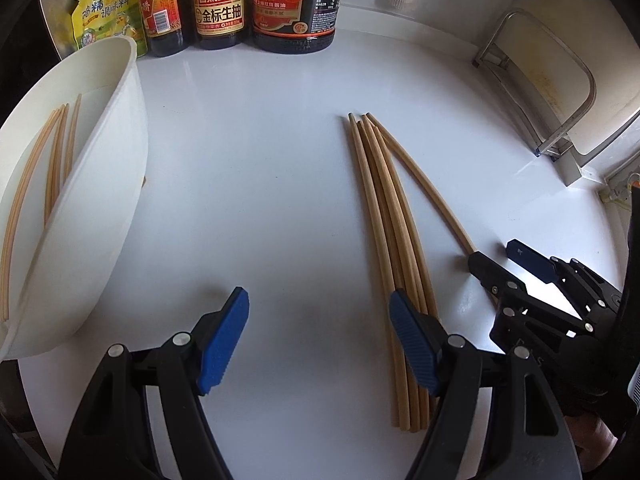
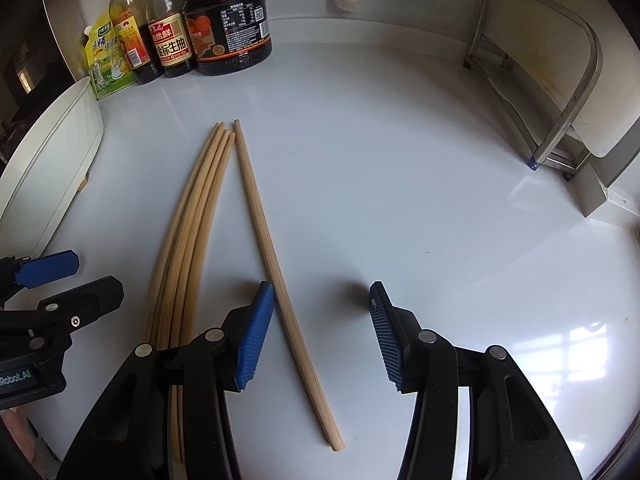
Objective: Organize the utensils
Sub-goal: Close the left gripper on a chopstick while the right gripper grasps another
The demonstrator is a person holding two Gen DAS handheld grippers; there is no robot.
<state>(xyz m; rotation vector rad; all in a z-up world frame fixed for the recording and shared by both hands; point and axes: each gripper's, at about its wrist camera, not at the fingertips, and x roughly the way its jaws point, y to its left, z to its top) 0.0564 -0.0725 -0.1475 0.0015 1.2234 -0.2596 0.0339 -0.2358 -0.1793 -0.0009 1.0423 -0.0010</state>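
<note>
— Left wrist view first: what is the left gripper [image 1: 320,340] doing?
— Its jaws are spread wide, holding nothing, low over the white counter [image 1: 260,160]. The bundle of chopsticks [image 1: 384,216] lies on the counter and passes under its right finger.
— And the white container [image 1: 104,184]?
— It's at the left, tilted, with several chopsticks inside [image 1: 56,152]. Sauce bottles [image 1: 218,0] line the far edge.
— Where's the right gripper [image 2: 322,332]?
— Near and to the right of the bundle, its jaws also wide apart and empty. In its own view a single chopstick [image 2: 276,276] lies between the fingers, just beside the left pad [image 2: 254,336], split off from the bundle.
— Anything at the far right?
— A metal rack [image 2: 560,92].
</note>
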